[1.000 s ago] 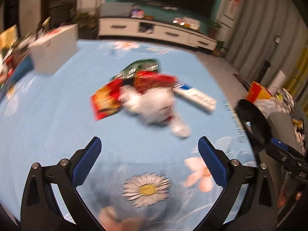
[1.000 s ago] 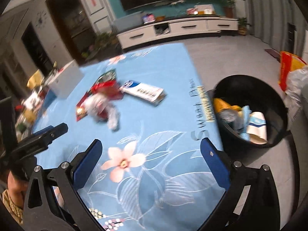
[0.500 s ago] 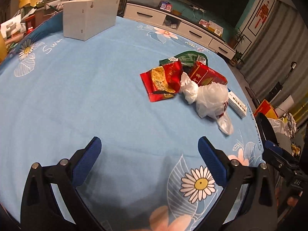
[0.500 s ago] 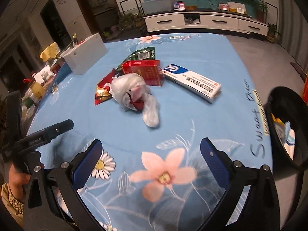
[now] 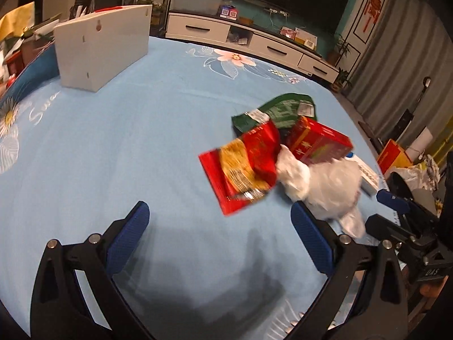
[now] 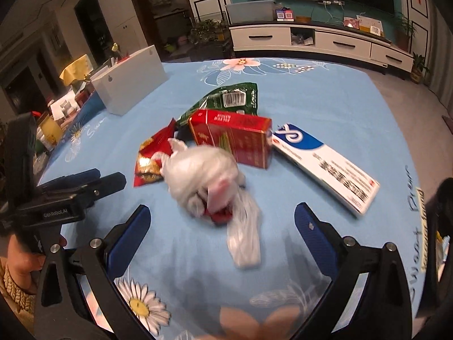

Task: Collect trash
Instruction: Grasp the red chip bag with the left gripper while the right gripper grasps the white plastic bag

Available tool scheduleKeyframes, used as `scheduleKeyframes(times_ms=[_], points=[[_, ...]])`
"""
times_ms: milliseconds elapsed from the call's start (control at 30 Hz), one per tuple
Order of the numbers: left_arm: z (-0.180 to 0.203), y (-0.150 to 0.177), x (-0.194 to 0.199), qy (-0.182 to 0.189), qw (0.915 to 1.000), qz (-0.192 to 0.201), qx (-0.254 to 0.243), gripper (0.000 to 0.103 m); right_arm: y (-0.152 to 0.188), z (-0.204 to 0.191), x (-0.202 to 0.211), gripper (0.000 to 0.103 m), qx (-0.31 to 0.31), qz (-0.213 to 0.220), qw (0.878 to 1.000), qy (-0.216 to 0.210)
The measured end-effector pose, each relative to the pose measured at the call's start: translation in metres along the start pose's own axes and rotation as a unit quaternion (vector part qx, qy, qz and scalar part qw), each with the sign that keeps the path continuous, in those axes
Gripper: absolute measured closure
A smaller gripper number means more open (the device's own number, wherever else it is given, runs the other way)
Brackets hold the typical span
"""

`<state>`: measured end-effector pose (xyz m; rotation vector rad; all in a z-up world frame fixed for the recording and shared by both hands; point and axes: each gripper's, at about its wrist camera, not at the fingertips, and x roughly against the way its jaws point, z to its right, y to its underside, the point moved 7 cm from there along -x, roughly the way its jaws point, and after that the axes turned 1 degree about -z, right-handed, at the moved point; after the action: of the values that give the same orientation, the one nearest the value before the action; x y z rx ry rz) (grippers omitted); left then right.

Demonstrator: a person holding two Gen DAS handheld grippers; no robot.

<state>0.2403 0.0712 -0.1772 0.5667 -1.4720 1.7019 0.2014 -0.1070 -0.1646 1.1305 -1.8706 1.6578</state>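
Observation:
A heap of trash lies on the blue flowered tablecloth (image 5: 113, 141): a crumpled white plastic bag (image 6: 203, 175) (image 5: 325, 184), a red and gold snack wrapper (image 5: 243, 164) (image 6: 150, 155), a red carton (image 6: 235, 136) (image 5: 320, 141), a green packet (image 6: 229, 99) (image 5: 280, 110) and a long white and blue box (image 6: 325, 164). My right gripper (image 6: 222, 226) is open, just short of the white bag. My left gripper (image 5: 219, 232) is open too, near the red wrapper's front corner. Nothing sits between either pair of fingers.
A white box (image 5: 102, 48) (image 6: 130, 85) stands at the far left of the table. A black bin (image 5: 402, 184) shows past the table's right edge. In the right wrist view a hand (image 6: 19, 257) holds the left gripper's body at the left edge.
Both grippers have moved closer to the trash heap, which now looms larger. The right view turned away from the bin. Both stay open.

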Motion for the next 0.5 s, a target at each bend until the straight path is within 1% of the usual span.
scheduleKeyframes(times_ms=[67, 100, 167, 267, 400, 433, 500], points=[[-0.003, -0.006, -0.006, 0.000, 0.9999, -0.002, -0.011, 0.005, -0.004, 0.000, -0.007, 0.005, -0.003, 0.000, 1.000, -0.003], [-0.004, -0.008, -0.009, 0.007, 0.9999, -0.002, -0.015, 0.005, -0.006, 0.000, -0.011, 0.007, -0.004, -0.001, 1.000, -0.005], [-0.005, -0.016, -0.015, 0.008, 0.9996, -0.001, -0.028, 0.006, -0.008, 0.001, -0.017, 0.012, -0.008, -0.003, 1.000, -0.005], [-0.005, -0.029, -0.025, 0.019, 0.9989, 0.002, -0.043, 0.010, -0.011, 0.004, -0.023, 0.017, -0.016, -0.001, 1.000, -0.007], [0.003, -0.038, -0.042, 0.031, 0.9960, -0.008, -0.083, 0.018, -0.012, 0.005, -0.030, 0.026, -0.018, -0.004, 1.000, -0.008], [0.007, -0.038, -0.046, 0.036, 0.9950, -0.012, -0.092, 0.023, -0.012, 0.006, -0.032, 0.028, -0.018, -0.006, 1.000, -0.008], [0.014, -0.038, -0.052, 0.056, 0.9928, -0.021, -0.104, 0.027, -0.012, 0.006, -0.035, 0.036, -0.019, -0.007, 1.000, -0.010]])
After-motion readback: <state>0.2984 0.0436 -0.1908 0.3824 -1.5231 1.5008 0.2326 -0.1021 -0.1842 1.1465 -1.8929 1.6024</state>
